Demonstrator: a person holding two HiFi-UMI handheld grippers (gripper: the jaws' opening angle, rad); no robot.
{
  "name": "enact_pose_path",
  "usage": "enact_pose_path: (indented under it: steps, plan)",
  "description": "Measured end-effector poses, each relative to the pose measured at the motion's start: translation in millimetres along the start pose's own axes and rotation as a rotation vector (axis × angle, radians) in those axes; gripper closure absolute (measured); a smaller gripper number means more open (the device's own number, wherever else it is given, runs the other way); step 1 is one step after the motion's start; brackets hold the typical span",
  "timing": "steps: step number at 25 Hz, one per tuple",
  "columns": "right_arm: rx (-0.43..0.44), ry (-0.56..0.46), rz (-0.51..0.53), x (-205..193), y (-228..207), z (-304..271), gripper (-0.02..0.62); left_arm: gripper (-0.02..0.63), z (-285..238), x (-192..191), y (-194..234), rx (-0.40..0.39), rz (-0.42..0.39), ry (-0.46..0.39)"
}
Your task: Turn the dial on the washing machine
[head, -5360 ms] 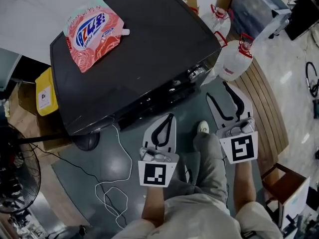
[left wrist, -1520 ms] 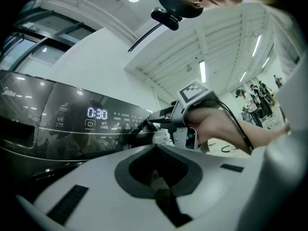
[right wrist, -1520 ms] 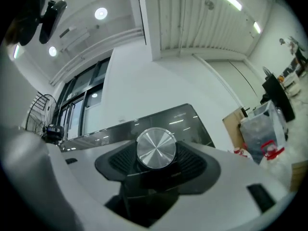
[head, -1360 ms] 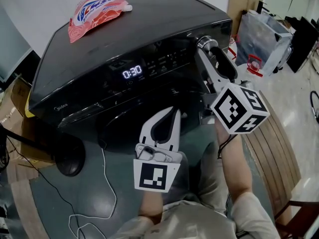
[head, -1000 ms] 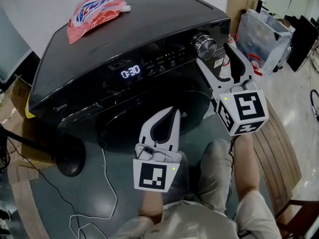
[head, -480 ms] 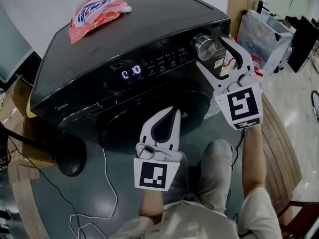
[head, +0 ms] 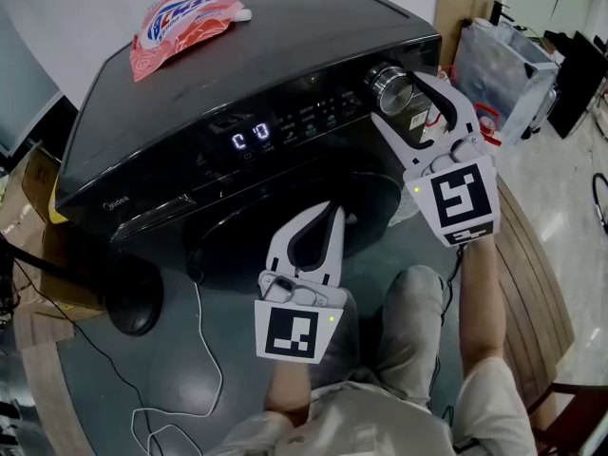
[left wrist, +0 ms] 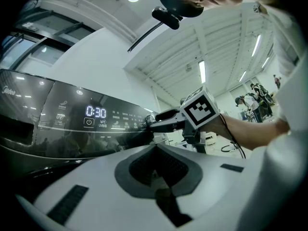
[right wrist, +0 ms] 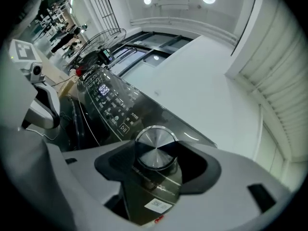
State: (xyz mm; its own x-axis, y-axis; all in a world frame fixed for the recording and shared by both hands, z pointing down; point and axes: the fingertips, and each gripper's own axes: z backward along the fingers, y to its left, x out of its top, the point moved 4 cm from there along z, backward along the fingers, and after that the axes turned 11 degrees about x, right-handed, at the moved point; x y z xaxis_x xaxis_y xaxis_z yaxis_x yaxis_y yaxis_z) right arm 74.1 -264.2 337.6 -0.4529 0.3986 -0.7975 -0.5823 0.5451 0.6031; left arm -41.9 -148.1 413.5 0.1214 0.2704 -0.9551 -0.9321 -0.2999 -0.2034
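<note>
Closing onto the dial (right wrist: 155, 148) — the right gripper (head: 404, 103) has just narrowed its jaws and pinches the rim, right end of the washing machine (head: 237, 55) panel. Smooth metal, likely stiff — grip squarely. Idle left gripper (head: 328, 215): jaws together, empty.

Pouch (head: 185, 22) on washing machine (head: 285, 50) top rear-left, dial (head: 387, 85) at its front right, display (head: 252, 138) left of dial

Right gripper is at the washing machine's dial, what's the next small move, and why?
Probably roll the right gripper to turn the dial: its jaws have just been closing, the silver dial sits between them, and the pads look pressed against both its sides.
</note>
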Motion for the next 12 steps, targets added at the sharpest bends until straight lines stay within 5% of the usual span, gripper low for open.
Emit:
enact_pose_path:
  steps: [12]
  plan:
    - [-0.055,-0.053,-0.251,-3.7,-3.9,1.7,0.314,0.592,1.8,0.0,1.9,-0.001,-0.015,0.004]
